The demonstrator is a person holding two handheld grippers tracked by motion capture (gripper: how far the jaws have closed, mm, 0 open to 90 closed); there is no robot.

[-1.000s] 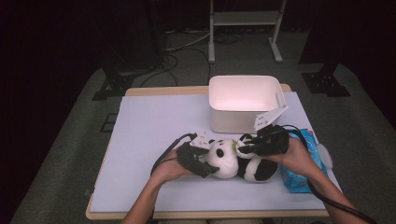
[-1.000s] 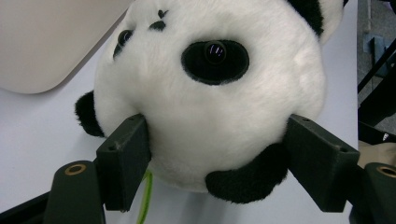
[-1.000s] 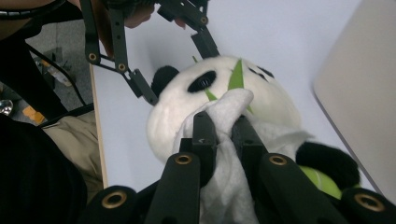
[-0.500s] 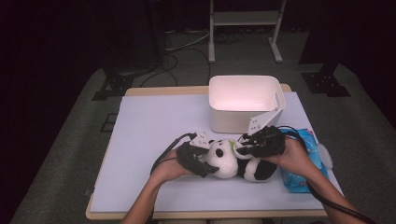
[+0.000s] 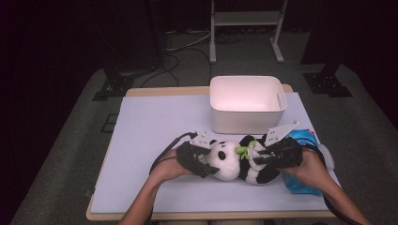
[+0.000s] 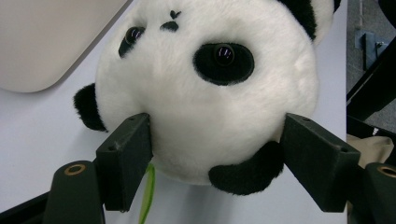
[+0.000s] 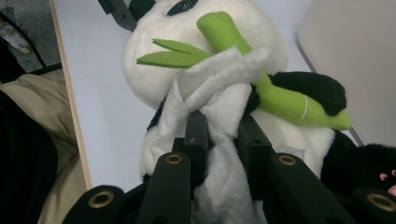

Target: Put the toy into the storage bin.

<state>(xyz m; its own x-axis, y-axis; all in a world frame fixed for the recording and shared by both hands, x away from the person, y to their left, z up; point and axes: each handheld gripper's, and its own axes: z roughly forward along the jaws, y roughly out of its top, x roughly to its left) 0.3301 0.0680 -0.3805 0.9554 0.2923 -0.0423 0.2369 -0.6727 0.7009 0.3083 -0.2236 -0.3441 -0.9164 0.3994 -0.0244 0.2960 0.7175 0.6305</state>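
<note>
Tabletop unchanged: left gripper clamps panda; right gripper, loosening, pinches wipe.

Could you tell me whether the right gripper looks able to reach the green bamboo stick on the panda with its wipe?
Probably yes: the right gripper holds the wipe right against the bamboo stick, nothing between.

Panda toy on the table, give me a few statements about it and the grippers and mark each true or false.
1. The left gripper clamps the panda toy's head. True.
2. The right gripper holds a white wipe against the panda. True.
3. The panda lies inside the white bin. False: it lies on the table in front of the bin.
4. The panda carries a red flower. False: it carries a green bamboo stalk.
</note>
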